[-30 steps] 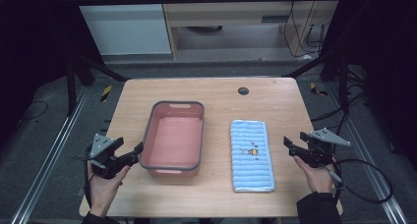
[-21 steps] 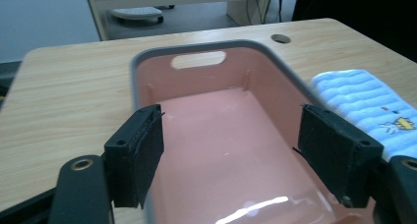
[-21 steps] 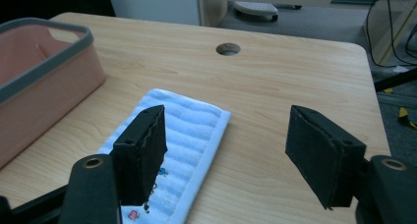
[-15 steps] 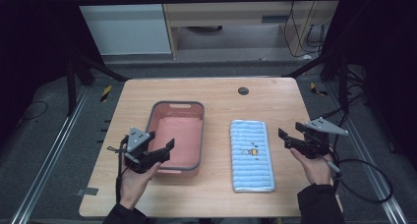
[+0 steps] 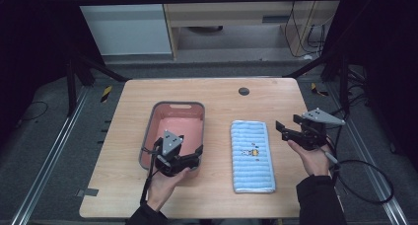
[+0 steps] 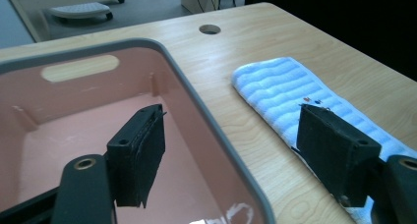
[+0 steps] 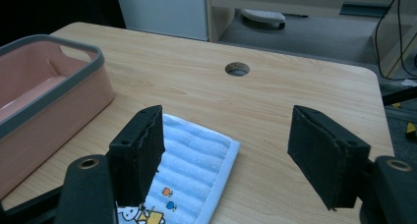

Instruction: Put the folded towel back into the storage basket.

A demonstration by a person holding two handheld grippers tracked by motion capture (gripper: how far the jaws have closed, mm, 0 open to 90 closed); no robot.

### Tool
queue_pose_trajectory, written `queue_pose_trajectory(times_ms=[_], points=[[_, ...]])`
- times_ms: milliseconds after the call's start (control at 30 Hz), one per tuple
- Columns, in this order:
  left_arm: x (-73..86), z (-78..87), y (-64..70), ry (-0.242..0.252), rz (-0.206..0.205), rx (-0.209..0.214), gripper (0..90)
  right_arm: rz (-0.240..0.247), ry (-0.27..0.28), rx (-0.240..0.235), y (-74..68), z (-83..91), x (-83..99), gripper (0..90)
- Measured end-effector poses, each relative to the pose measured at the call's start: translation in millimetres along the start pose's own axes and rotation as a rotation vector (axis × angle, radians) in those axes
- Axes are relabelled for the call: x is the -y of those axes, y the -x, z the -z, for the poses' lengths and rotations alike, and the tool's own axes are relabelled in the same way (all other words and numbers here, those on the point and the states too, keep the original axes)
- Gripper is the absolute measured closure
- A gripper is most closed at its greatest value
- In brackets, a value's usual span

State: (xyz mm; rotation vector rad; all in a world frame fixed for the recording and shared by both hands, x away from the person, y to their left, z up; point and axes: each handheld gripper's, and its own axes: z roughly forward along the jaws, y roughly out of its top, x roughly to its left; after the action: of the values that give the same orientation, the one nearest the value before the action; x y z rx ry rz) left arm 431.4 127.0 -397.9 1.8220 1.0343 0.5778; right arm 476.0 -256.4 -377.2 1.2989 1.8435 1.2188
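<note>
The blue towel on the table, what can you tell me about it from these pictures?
The towel is light blue with ribbed stripes, folded into a long flat rectangle, with a small cartoon print near its middle. It looks like soft terry cloth. It lies flat on the wooden table, right of the pink bin and apart from it. Nothing grips it.

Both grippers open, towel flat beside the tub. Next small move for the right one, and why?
Probably bring the right gripper down and leftward onto the near edge of the blue towel. Its jaws stand open beside the towel, not touching it, and the towel lies flat on the table, apart from the pink tub that the left gripper hovers over.
</note>
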Motion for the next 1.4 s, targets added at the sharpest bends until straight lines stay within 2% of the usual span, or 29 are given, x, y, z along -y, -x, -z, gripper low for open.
queue_pose_trajectory(times_ms=[367,500,633,733,933,1400], points=[[7.4,-24.6,31.3,-0.034,-0.022,0.052,26.6,-0.001,-0.021,0.002,4.3,-20.8,0.4,30.4],[10.6,-31.2,40.3,-0.047,-0.039,0.057,27.2,-0.008,-0.016,-0.008,7.4,-25.6,1.1,31.2],[14.0,-37.0,48.6,-0.046,-0.035,0.078,27.9,-0.008,-0.015,-0.009,9.7,-29.9,1.1,31.4],[16.6,-40.8,55.3,-0.046,-0.053,0.084,29.0,-0.008,-0.018,-0.011,11.0,-33.9,2.1,31.8],[21.9,-47.9,64.7,-0.059,-0.046,0.113,30.6,-0.004,-0.032,-0.017,12.4,-43.4,5.5,32.4],[40.1,-63.5,80.6,-0.117,-0.060,0.135,31.8,-0.009,-0.066,-0.022,14.6,-68.4,13.5,33.6]])
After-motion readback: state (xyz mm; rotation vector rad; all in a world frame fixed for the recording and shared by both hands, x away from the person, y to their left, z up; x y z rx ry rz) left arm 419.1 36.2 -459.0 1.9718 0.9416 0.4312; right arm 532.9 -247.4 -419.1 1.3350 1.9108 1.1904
